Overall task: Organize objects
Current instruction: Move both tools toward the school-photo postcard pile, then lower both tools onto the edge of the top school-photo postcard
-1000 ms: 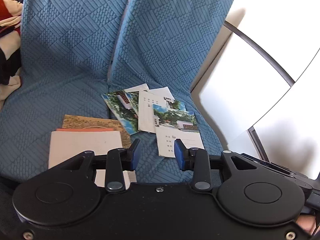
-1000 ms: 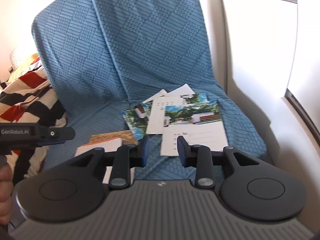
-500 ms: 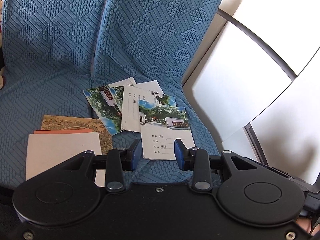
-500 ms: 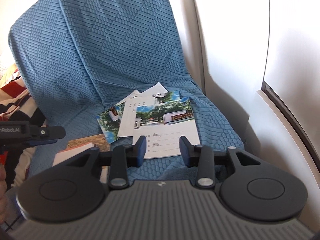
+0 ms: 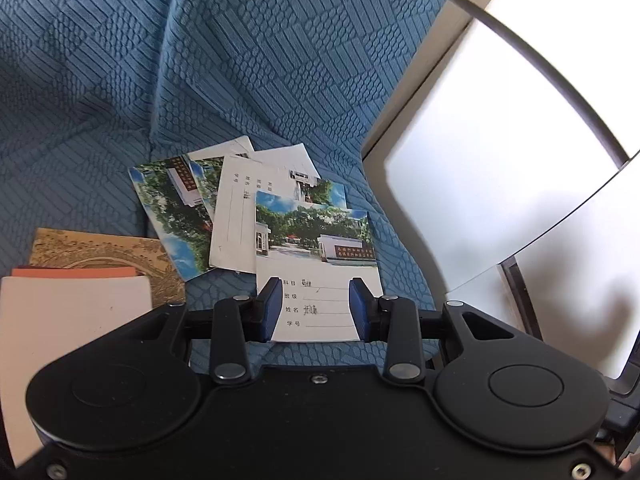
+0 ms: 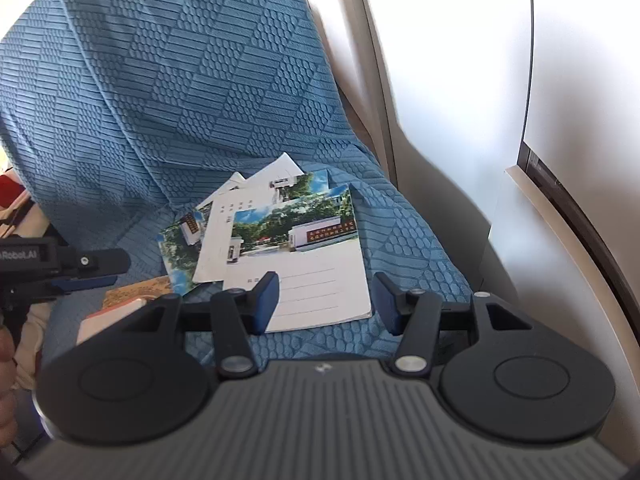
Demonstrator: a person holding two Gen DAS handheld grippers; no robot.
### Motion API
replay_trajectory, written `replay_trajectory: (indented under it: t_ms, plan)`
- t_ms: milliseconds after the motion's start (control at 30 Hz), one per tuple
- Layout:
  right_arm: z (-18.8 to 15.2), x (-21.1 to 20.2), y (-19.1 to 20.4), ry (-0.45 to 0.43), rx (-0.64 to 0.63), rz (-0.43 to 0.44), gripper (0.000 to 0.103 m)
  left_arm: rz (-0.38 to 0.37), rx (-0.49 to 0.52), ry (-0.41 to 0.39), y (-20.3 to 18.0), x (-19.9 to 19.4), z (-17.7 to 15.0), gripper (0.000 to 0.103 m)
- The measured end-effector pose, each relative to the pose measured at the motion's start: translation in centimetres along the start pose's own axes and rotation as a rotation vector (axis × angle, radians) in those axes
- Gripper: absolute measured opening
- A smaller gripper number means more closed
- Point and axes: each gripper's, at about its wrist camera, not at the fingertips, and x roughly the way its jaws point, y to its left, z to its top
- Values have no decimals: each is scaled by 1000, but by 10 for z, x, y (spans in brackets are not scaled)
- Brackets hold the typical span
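Note:
Several thin exercise books with photo covers lie fanned out on a blue seat cushion point(image 5: 360, 208). The top book point(image 5: 316, 264) lies nearest, also in the right wrist view point(image 6: 304, 264). My left gripper point(image 5: 314, 314) is open and empty, its fingertips over that book's near edge. My right gripper point(image 6: 326, 302) is open wider and empty, just short of the same book's near edge. The left gripper also shows at the left of the right wrist view point(image 6: 80, 266).
A stack of thicker books lies left of the fan: a white one point(image 5: 72, 320) on an orange one, on a tan patterned one point(image 5: 108, 252). A white cabin wall with a dark window strip point(image 6: 560, 200) rises on the right. Striped cloth lies far left.
Both grippers have moved forward and right toward the fanned books, which now look larger. The right gripper's jaws have opened wider. The books have not moved.

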Motion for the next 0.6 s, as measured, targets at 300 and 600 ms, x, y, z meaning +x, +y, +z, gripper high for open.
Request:
replay_trajectory:
  t_ms: [300, 600]
  plan:
    - [9, 40, -27, 44, 37, 9, 54, -35, -46, 94, 9, 60, 7, 33]
    - [11, 86, -34, 149, -2, 78, 48, -41, -101, 172, 22, 118, 5, 32]
